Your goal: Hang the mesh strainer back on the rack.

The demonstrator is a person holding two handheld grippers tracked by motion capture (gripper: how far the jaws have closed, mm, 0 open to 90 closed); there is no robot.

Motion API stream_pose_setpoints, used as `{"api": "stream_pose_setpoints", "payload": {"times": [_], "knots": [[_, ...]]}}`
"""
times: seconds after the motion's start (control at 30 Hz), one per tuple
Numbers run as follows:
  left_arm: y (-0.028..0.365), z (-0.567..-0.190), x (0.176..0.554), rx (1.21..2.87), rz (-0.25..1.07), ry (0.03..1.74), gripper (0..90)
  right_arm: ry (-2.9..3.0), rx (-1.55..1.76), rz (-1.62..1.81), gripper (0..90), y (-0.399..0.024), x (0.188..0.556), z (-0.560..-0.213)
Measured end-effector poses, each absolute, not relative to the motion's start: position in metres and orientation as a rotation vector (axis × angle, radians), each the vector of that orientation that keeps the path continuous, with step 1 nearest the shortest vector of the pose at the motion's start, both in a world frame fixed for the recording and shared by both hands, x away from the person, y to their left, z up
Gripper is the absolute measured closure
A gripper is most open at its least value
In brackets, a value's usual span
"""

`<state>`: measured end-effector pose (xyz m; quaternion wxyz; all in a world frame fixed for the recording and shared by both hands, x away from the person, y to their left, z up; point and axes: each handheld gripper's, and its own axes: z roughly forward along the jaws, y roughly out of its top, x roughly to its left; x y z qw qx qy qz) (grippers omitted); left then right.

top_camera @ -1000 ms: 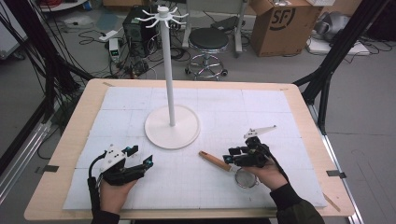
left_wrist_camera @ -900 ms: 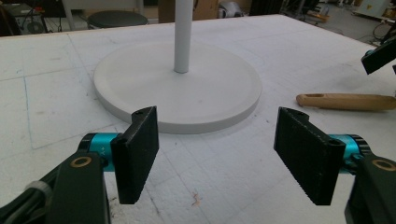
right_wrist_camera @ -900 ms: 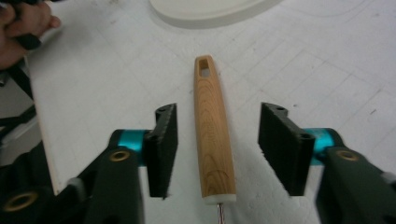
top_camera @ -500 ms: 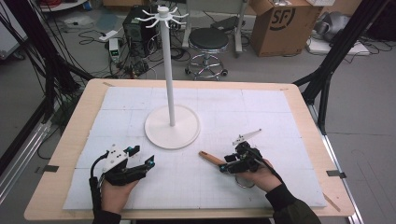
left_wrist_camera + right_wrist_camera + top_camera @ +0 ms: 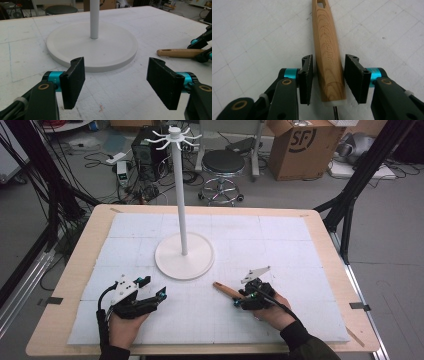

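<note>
Grey floor [image 5: 390,245] (cables, stool [image 5: 223,162], box [image 5: 300,145])

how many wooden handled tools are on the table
1. The wooden handle lies on the white mat right of the stand's round base, between the open right gripper jaws; its working end is hidden under the hand.

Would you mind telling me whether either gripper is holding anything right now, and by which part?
Nothing is held yet. The right gripper has just been closing its jaws around the wooden handle, gaps showing on both sides. The left gripper is open.

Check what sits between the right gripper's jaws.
The wooden handle lies on the white mat between the right gripper, small gaps either side. The jaws have just been closing. The tool's working end is hidden.
</note>
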<state>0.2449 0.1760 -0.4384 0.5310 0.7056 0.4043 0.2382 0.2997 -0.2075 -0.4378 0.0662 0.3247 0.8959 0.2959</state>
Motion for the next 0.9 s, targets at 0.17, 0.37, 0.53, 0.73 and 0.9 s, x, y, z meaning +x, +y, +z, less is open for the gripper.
{"api": "stream_pose_setpoints", "payload": {"times": [0.17,0.37,0.53,0.73,0.9], "knots": [[0.1761,-0.4384,0.2450,1.682,0.569,0.968,31.6,2.707,0.940,0.892,61.7,-0.2082,0.3006,-0.4388],[0.1762,-0.4389,0.2453,1.684,0.567,0.966,31.6,2.705,0.933,0.829,63.9,-0.2028,0.2986,-0.4367],[0.1771,-0.4388,0.2450,1.680,0.567,0.967,31.6,2.742,0.902,0.800,68.5,-0.2004,0.3015,-0.4338],[0.1776,-0.4385,0.2451,1.678,0.568,0.965,31.7,2.732,0.832,0.791,69.0,-0.1995,0.2994,-0.4327],[0.1780,-0.4383,0.2448,1.675,0.570,0.967,31.7,2.682,0.857,0.888,70.7,-0.2068,0.3001,-0.4320]]}}
